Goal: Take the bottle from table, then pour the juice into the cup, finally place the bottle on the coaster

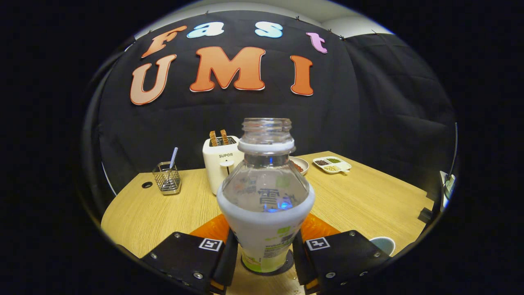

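A clear plastic bottle (266,196) with a white label sleeve and no cap stands upright between my fingers. Its base rests on a dark round coaster (282,268) on the wooden table (368,200). My gripper (265,256) is shut on the bottle, with one finger pressing on each side of its lower body. The clear upper part of the bottle looks empty. A pale cup (383,244) sits just beyond my right finger, with only its rim showing.
Beyond the bottle stands a white toaster (219,164) holding two slices of toast. A wire utensil holder (167,177) is left of it. A plate (299,164) and a divided dish of grains (332,164) sit behind to the right.
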